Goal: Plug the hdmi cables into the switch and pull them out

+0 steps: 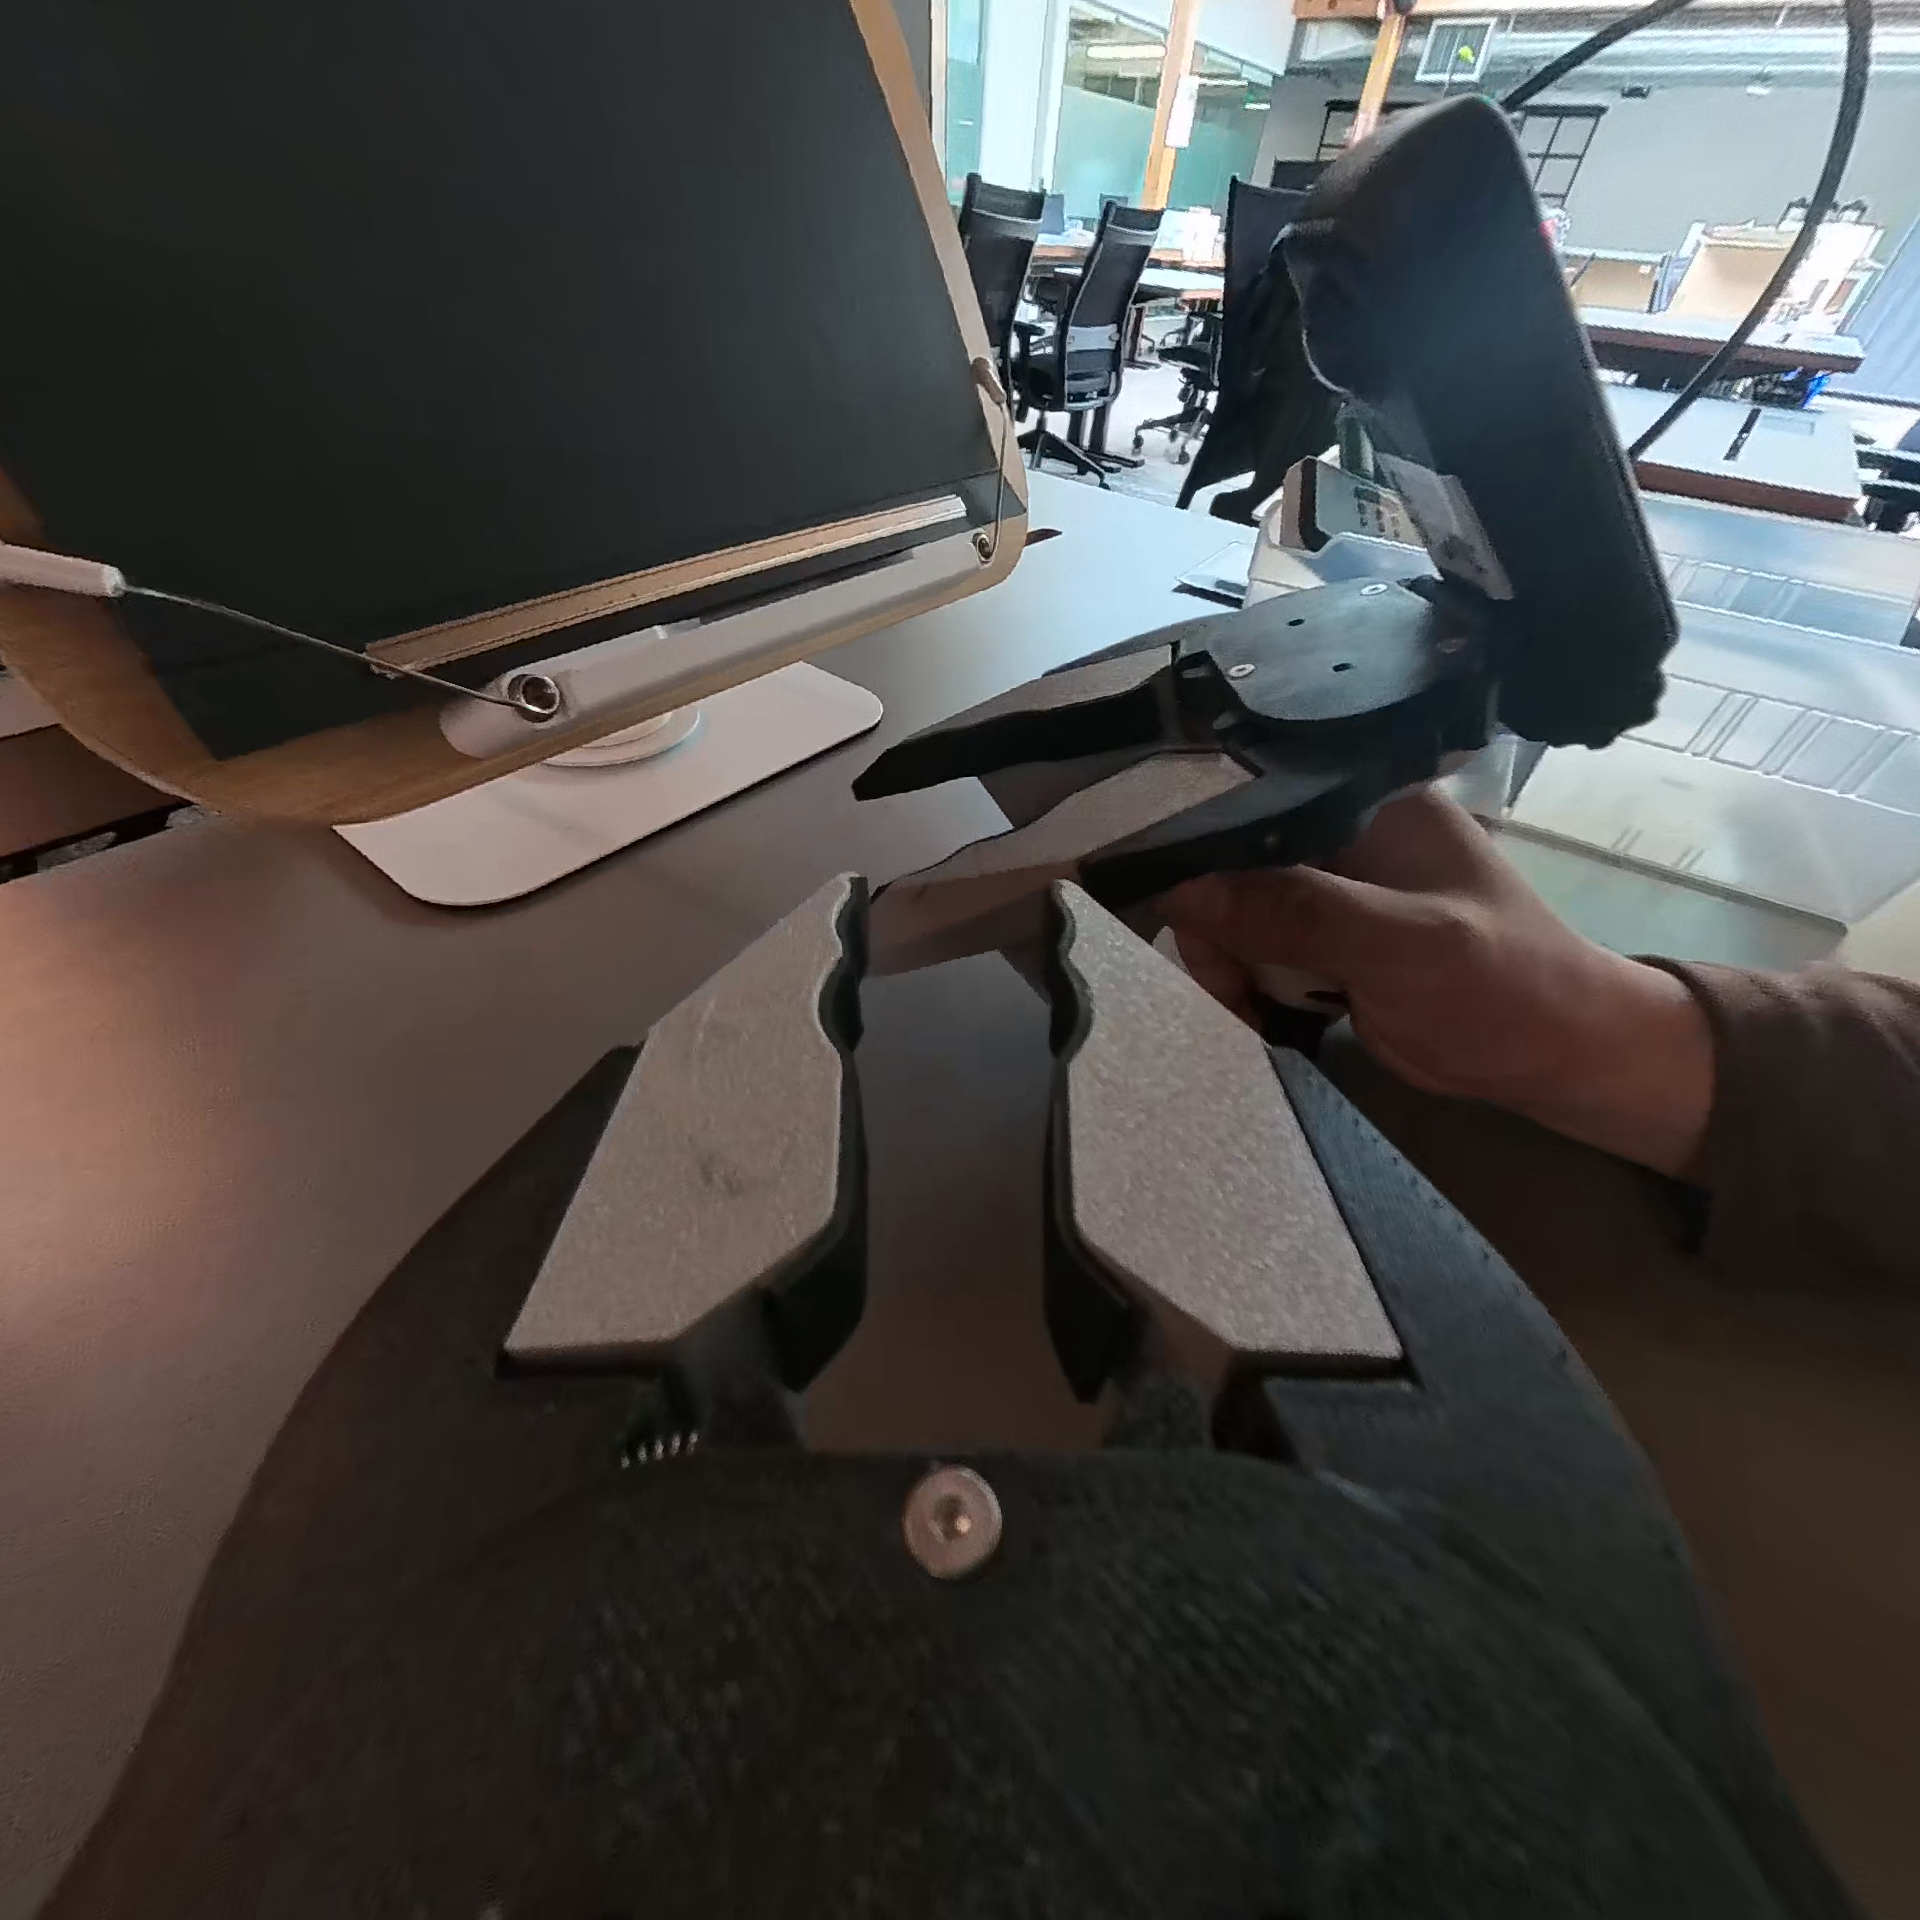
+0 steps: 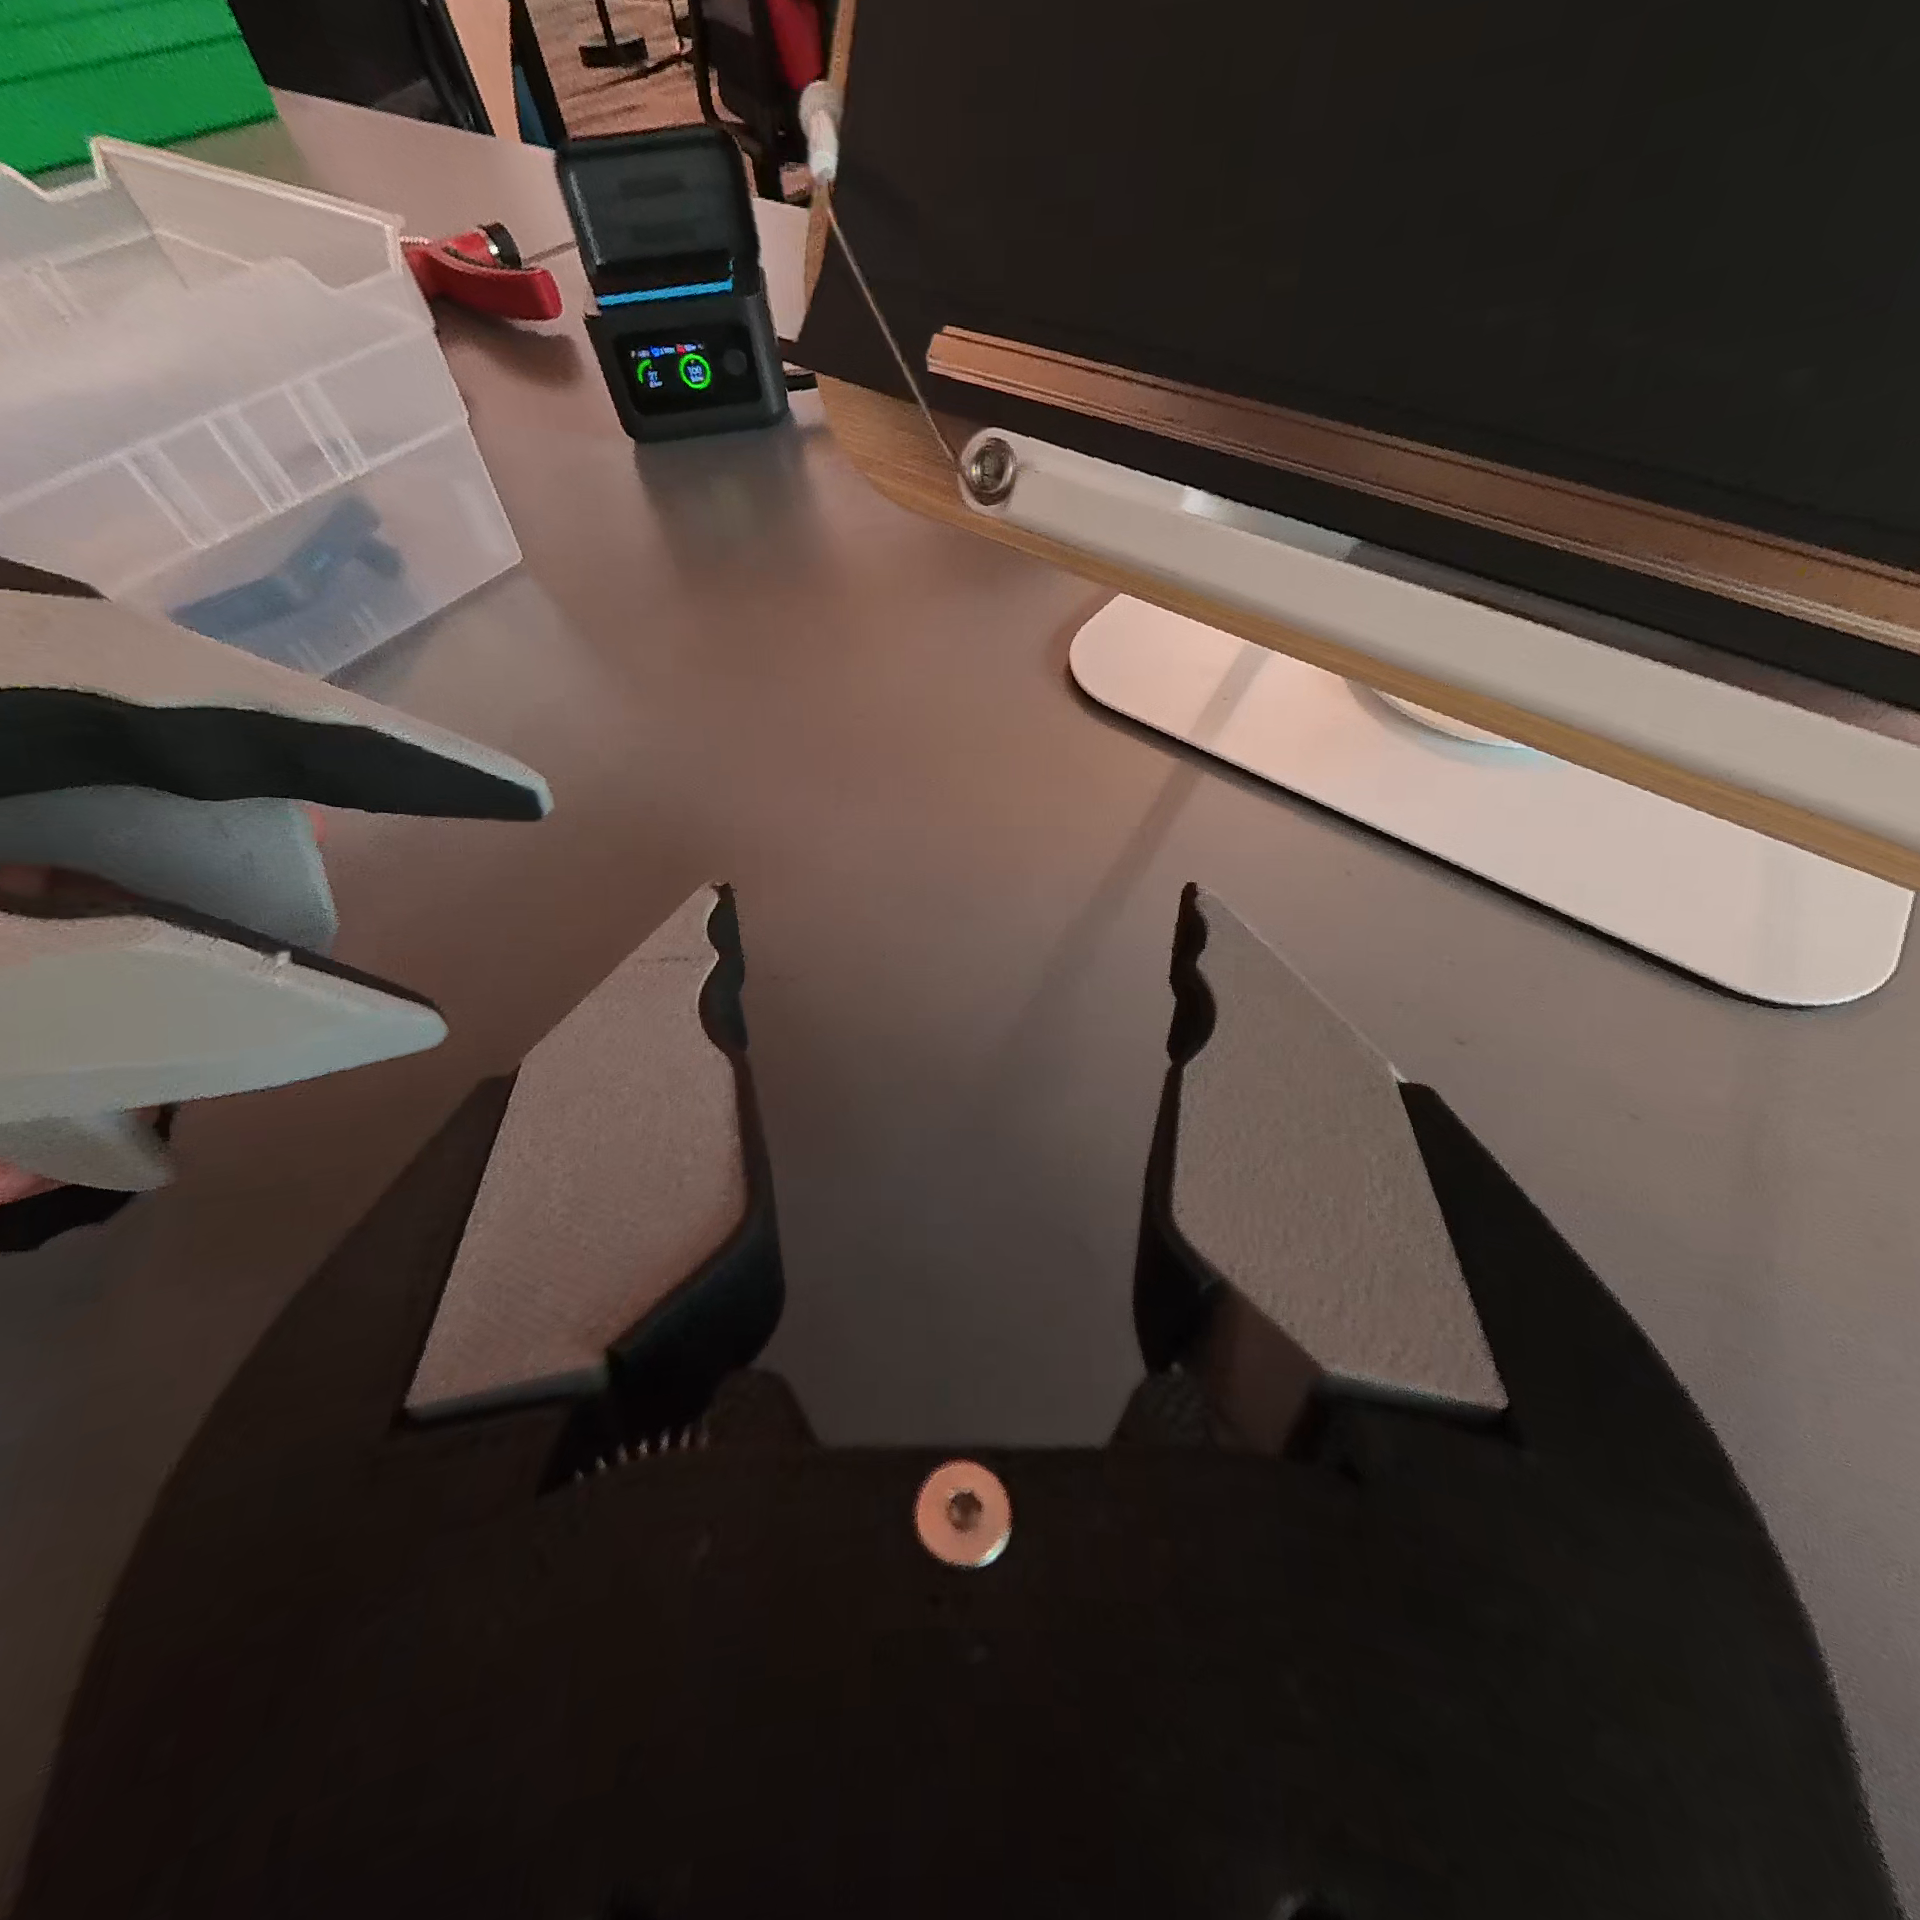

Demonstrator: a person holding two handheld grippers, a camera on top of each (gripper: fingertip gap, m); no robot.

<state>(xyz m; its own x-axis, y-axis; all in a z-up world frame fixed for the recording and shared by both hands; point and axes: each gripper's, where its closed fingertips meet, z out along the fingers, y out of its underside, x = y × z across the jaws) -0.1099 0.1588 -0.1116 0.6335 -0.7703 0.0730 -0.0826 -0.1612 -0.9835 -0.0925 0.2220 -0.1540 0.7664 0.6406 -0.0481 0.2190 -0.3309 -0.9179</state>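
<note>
Dark desk (image 2: 935, 727) in an open office; both grippers over it, neither holding anything.
Left gripper (image 1: 961, 914): fingers partly apart; right gripper (image 2: 956, 904): fingers wide apart; white-based monitor (image 2: 1455, 312) just beyond both; HDMI cables and switch: not seen in either view.

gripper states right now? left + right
Left gripper: open, narrow gap, holding nothing.
Right gripper: open wide, holding nothing, over the table.

Black grippers (image 2: 956, 904) – grey-faced fingers (image 1: 717, 1143), silver screw (image 1: 951, 1522) – brown sleeve (image 1: 1818, 1122)
</note>
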